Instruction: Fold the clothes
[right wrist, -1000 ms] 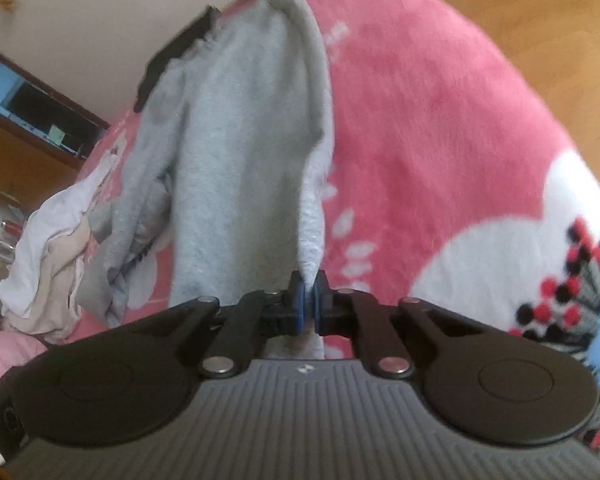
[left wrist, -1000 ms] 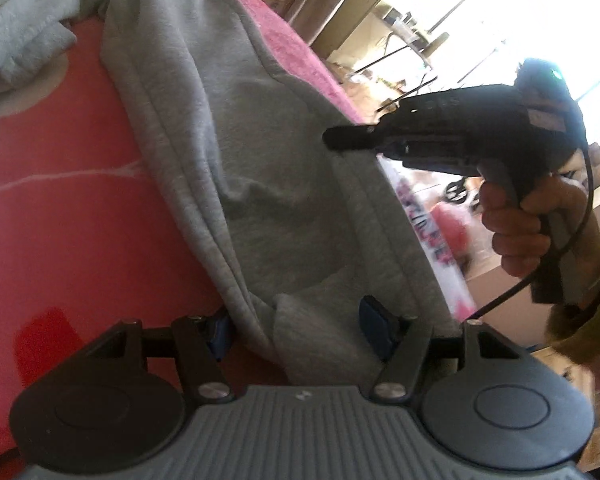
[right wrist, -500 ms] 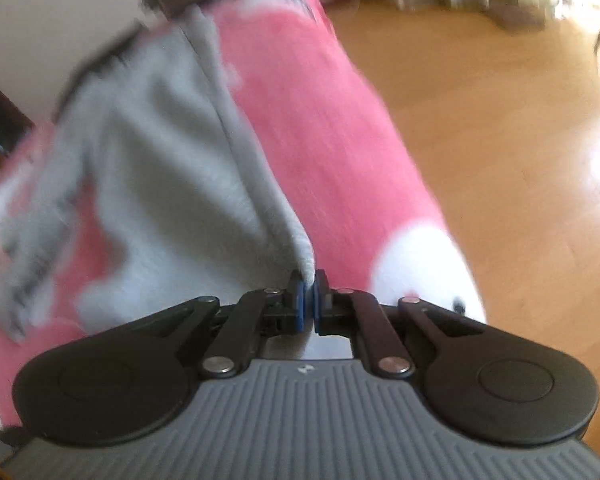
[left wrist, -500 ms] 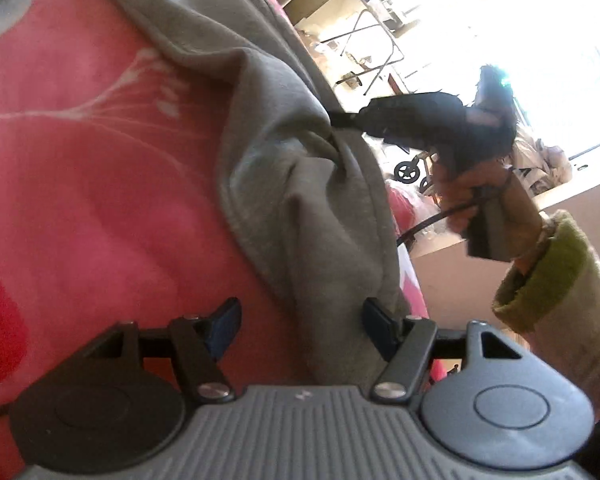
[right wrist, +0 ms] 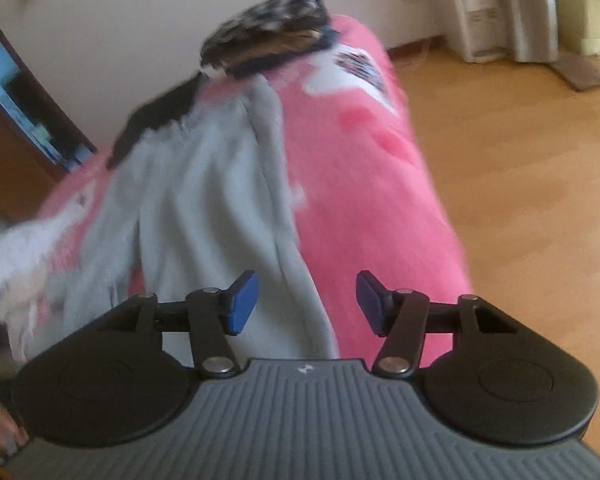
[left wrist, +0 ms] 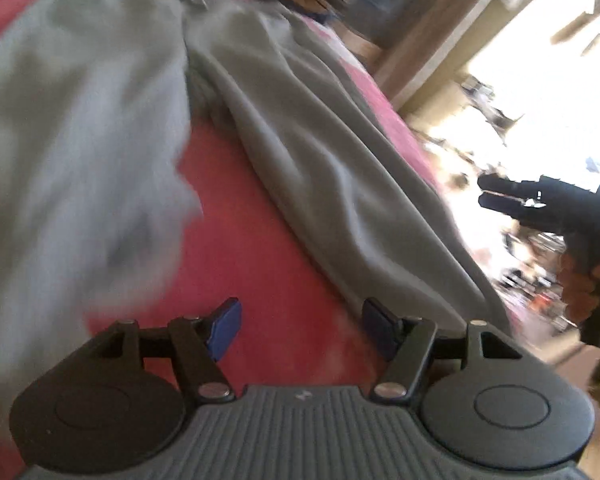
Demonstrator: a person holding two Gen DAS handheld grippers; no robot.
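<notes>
Gray sweatpants (left wrist: 320, 152) lie limp along the pink bed's (right wrist: 364, 184) edge, soft and best pinched at a hem, as the right gripper (right wrist: 306, 302) opens empty and the left gripper (left wrist: 298, 326) gapes empty.

Grey garment (right wrist: 204, 216) — spread on pink blanket (right wrist: 364, 184)

Pink blanket (right wrist: 380, 184), grey sweats (right wrist: 220, 208) — that's pretty much the palette here

The blanket is bright pink with white patches, one of them carrying a dark speckled print, and it reads more red-pink in the left wrist view. The sweats are plain light grey, no pattern. At the far end sits a mottled pile of clothes (right wrist: 268, 32) — black, brown and white. Both grippers are black with a ribbed grey body and blue pads (right wrist: 242, 304). The floor (right wrist: 520, 152) is warm honey-coloured wood, the wall (right wrist: 140, 20) off-white.
</notes>
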